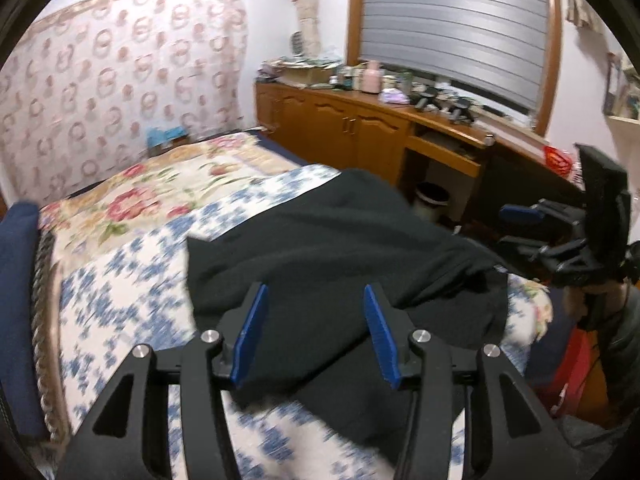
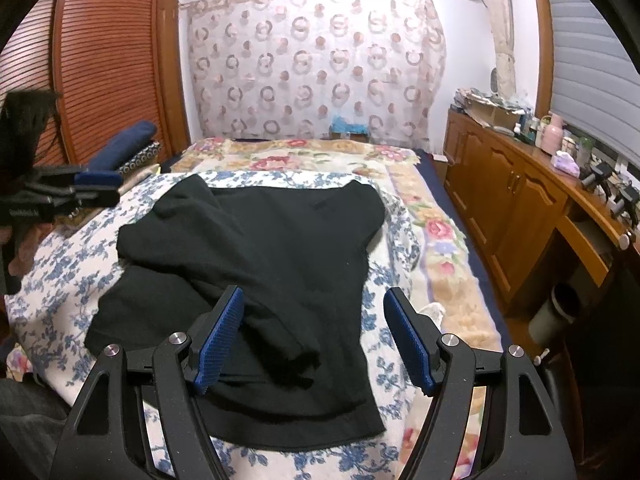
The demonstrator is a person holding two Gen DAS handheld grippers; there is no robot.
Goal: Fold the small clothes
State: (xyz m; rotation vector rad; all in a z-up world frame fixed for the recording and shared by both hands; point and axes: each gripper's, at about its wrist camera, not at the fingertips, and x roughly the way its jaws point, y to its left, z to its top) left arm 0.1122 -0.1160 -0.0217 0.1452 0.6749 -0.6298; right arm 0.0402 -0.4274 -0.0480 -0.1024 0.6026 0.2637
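A black sweater (image 2: pixel 256 264) lies on the blue-and-white floral cloth (image 2: pixel 60 276) on the bed, its left sleeve folded across the body. It also shows in the left wrist view (image 1: pixel 340 248). My right gripper (image 2: pixel 314 304) is open and empty, hovering over the sweater's lower part. My left gripper (image 1: pixel 316 300) is open and empty above the sweater's near edge. Each gripper shows in the other's view, the right gripper (image 1: pixel 516 224) at the right and the left gripper (image 2: pixel 108 188) at the left, both off the sweater.
A rose-patterned blanket (image 2: pixel 436 240) covers the bed under the cloth. A wooden cabinet (image 2: pixel 504 200) with cluttered top runs along the right. A waste bin (image 2: pixel 556 312) stands under the desk. A louvred wooden door (image 2: pixel 108 60) and navy cushions (image 2: pixel 124 144) are at left.
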